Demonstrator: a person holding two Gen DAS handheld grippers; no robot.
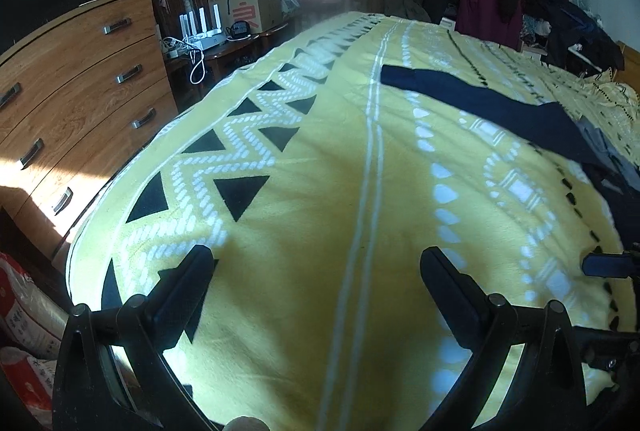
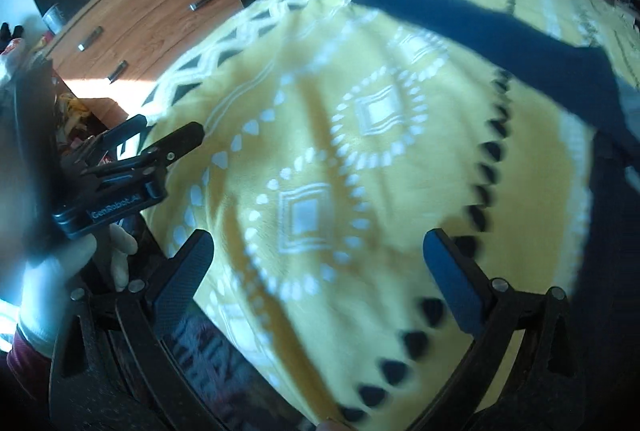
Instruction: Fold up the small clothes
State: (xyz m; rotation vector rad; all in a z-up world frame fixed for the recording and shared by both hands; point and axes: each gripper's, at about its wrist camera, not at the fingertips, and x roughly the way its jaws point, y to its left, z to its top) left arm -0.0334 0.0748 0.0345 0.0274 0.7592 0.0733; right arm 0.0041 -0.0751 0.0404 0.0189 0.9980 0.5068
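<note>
The dark navy garment (image 1: 488, 103) lies on the yellow patterned blanket (image 1: 304, 191) of the bed, ahead and to the right of the left gripper (image 1: 318, 283) and well apart from it. Its long axis slants across that gripper's line of sight, from a narrow end farther off and nearer the middle of the view to a wider part closer in at the right edge, where it meets some grey cloth (image 1: 604, 147).

The left gripper is released, jaws spread wide over bare blanket with nothing between them. The right gripper (image 2: 318, 263) is likewise spread apart and empty. In the right wrist view the navy garment (image 2: 500, 43) again sits ahead and to the right, running the same slanting way. That view is motion-blurred, so how flat the cloth lies is uncertain; it may be partly lifted off the bed.

The right gripper looks the nearer of the two to the garment's wide end, so it would probably reach that end first, while the left gripper (image 2: 168, 135), seen open beside a gloved hand (image 2: 56, 271), would have to cross toward the far narrow end.
</note>
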